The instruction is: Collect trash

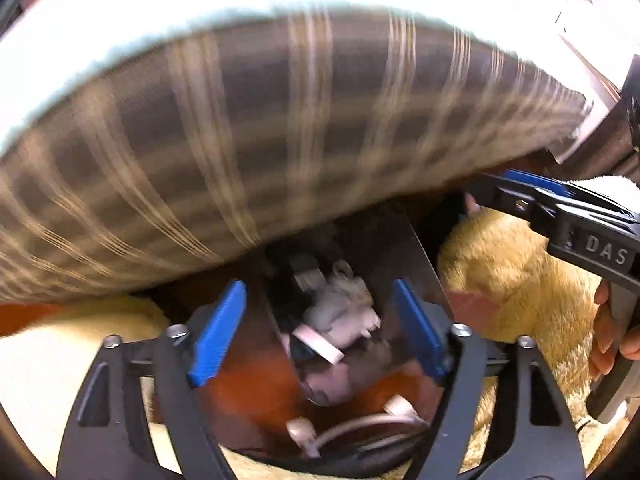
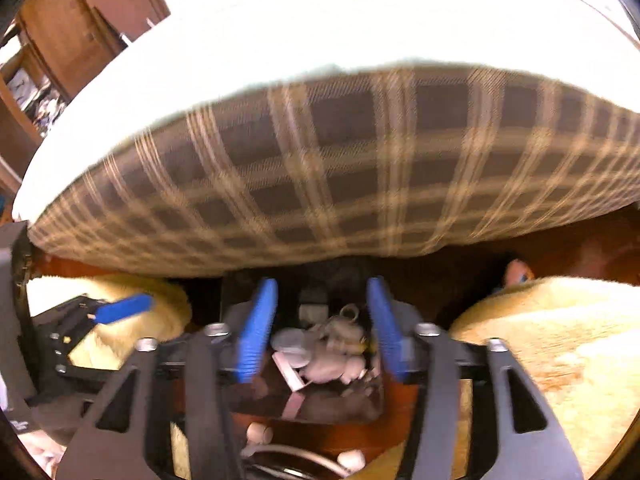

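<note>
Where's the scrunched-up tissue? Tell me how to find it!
Find the big plaid mattress hanging over the floor. Just below its edge, between two fluffy yellow rugs, sits a dark, shiny bin. The crumpled white tissue lies inside on top: it is wrinkly and lumpy, unlike the flat white strip beside it.

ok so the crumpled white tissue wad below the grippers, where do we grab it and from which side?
Probably the puffy crumpled middle of the tissue wad, coming straight down from above. It sits low between shiny walls, so a sideways approach looks blocked. The right gripper is open and already straddles it.
</note>
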Demonstrator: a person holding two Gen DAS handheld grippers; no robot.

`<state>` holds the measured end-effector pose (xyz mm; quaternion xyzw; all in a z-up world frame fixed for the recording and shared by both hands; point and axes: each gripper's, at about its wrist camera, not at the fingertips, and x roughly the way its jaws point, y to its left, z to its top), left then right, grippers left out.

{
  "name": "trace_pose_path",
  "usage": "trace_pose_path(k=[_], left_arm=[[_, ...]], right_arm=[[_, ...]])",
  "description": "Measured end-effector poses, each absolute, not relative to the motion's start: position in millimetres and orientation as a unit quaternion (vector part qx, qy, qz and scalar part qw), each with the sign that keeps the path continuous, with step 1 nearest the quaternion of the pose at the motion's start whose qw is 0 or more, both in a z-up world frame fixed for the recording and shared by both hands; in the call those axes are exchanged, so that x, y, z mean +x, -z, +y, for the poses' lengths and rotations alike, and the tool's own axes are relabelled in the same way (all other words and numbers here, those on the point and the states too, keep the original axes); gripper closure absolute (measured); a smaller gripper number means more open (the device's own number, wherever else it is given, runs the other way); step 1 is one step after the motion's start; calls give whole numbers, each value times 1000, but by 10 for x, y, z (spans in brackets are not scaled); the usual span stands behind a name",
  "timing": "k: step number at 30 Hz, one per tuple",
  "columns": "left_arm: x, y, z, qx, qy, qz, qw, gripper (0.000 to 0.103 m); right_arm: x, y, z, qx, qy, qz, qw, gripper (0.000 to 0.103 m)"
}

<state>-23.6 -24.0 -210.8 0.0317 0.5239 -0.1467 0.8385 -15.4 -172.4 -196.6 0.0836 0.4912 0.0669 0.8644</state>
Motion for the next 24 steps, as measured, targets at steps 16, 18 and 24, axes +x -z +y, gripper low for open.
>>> trace_pose_path(k=[16,18,24], left_arm=[[-504,478,50,43,73,339,937,8],[-627,357,45,38,70,326,942,8],[-898,13,106,25,62,280,958,8]], right_arm=[[-519,551,-1790,57,-17,334,941,3],[-606,376,-1783,48,-14,315,948,3],[-952,-109,-1718,21,-9,247,969,3]])
